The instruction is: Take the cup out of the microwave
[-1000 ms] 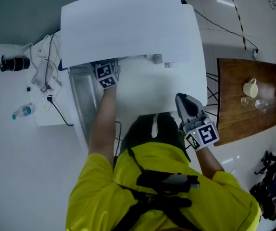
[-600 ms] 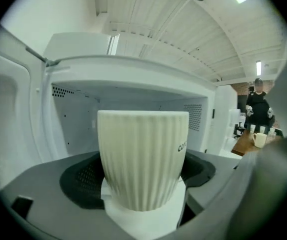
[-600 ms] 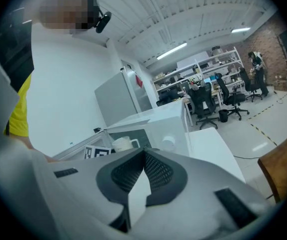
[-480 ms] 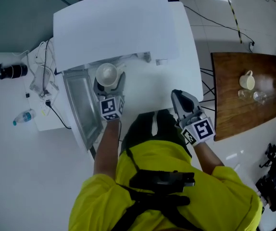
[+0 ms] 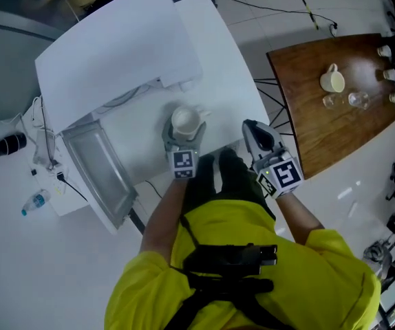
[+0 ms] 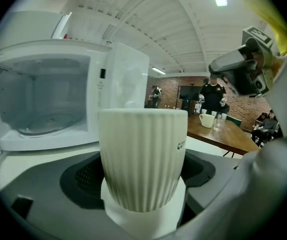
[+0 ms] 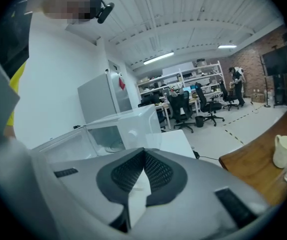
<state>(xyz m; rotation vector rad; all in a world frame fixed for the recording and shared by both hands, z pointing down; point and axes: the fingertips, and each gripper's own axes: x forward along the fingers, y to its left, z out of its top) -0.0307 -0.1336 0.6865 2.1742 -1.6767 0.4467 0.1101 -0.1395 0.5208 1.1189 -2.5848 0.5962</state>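
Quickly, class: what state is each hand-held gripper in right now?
Left hand-held gripper: closed on the white ribbed cup.
Right hand-held gripper: closed, holding nothing.

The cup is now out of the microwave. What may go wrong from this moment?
The left gripper holds the cup only by its lower part, so it may tip or slip if swung fast. The microwave door stands open beside the left arm and might be bumped.
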